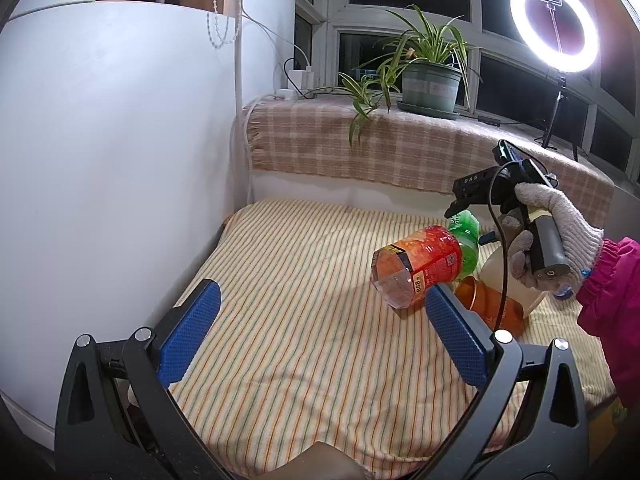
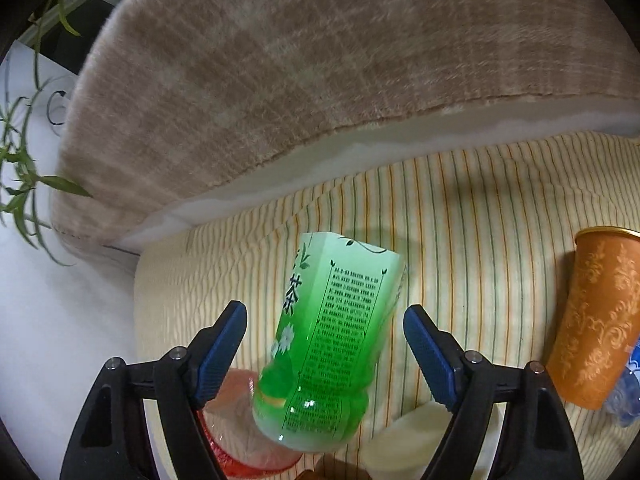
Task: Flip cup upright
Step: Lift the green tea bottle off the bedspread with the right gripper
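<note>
An orange patterned cup [image 2: 596, 320] lies on its side on the striped cloth, at the right edge of the right wrist view; in the left wrist view it [image 1: 490, 304] lies behind my left gripper's right finger. My right gripper [image 2: 324, 344] is open, its fingers on either side of a green tea bottle [image 2: 340, 332] without touching it. In the left wrist view the right gripper [image 1: 464, 204] is held by a gloved hand above the green bottle [image 1: 466, 242]. My left gripper [image 1: 320, 328] is open and empty above the cloth.
A red-orange labelled bottle [image 1: 416, 268] lies on its side beside the green one. A pale container [image 1: 508, 276] lies behind the cup. A checked-cloth ledge [image 1: 400, 152] with a potted plant [image 1: 430, 84] and ring light [image 1: 554, 26] runs along the back. A white wall [image 1: 112, 160] stands left.
</note>
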Motion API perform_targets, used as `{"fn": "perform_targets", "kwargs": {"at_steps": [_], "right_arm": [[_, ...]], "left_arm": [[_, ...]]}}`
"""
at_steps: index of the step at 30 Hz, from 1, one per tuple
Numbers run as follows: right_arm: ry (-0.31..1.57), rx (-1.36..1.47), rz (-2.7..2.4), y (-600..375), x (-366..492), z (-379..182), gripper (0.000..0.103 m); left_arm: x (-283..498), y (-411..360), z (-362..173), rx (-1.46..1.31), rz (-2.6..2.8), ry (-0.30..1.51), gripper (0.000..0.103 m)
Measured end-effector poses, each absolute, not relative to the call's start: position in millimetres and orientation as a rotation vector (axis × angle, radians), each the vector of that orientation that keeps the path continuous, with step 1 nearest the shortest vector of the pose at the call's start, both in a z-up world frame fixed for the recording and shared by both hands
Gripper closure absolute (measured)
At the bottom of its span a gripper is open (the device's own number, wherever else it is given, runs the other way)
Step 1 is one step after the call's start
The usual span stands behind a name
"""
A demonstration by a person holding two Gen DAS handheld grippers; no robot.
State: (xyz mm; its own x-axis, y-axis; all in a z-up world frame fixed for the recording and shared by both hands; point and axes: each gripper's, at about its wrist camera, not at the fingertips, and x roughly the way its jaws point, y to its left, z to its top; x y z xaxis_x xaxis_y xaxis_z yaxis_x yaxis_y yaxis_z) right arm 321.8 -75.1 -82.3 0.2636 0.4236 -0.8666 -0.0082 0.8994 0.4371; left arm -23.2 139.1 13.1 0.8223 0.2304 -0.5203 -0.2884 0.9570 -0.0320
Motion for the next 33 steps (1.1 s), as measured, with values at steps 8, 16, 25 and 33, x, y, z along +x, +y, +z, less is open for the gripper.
{"fn": "perform_targets", "kwargs": {"at_steps": [8,16,25,33], "right_arm": [[1.312,0.305,0.274,-49,330,-98,0.029],[1.307,0.315,0.274,-36,331,-109,0.044],[1.167,0.293,0.312,-42,323,-76,0.045],[1.079,0.305,0.375,-50,302,-40,0.045]], "left_arm": [[-21,147,12,-0.119,0.290,0.545,0.000],[-23,150,12,-0.123,0.300,0.538,0.000],[-25,148,15,-0.117,0.294,0.527,0.000],[-29,136,20,-0.110,0.277,0.510,0.000]]}}
